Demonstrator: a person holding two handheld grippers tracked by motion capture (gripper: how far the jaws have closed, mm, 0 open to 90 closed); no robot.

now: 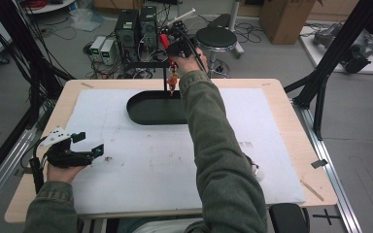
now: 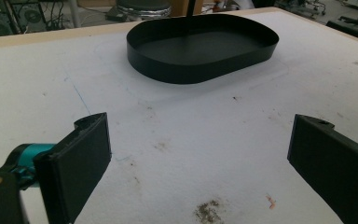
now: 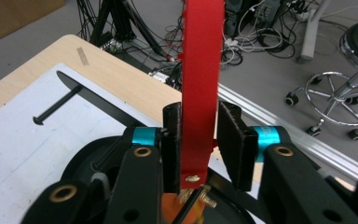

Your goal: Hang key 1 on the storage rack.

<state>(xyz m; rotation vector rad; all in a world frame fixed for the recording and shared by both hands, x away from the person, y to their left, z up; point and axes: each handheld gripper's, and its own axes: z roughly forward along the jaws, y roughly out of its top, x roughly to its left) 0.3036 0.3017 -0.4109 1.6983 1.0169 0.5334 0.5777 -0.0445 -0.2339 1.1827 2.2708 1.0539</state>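
My right gripper (image 1: 171,53) is raised over the far edge of the table, shut on a red strap (image 3: 200,70) that runs up between its jaws. An orange object (image 1: 173,80) dangles from the strap's lower end, just above the far rim of a black oval tray (image 1: 148,110). In the right gripper view, my right gripper (image 3: 200,112) pinches the strap, with the orange object (image 3: 175,205) blurred below. My left gripper (image 1: 88,143) rests at the near left of the mat, open and holding nothing. In the left gripper view, my left gripper (image 2: 200,123) faces the tray (image 2: 200,70).
A thin black stand (image 1: 165,80) rises at the tray's far side. A white mat (image 1: 150,165) with small stains covers the wooden table. Behind the table are computer boxes (image 1: 136,26), cables and a stool (image 1: 216,38). Black frame struts (image 1: 320,82) stand at the right.
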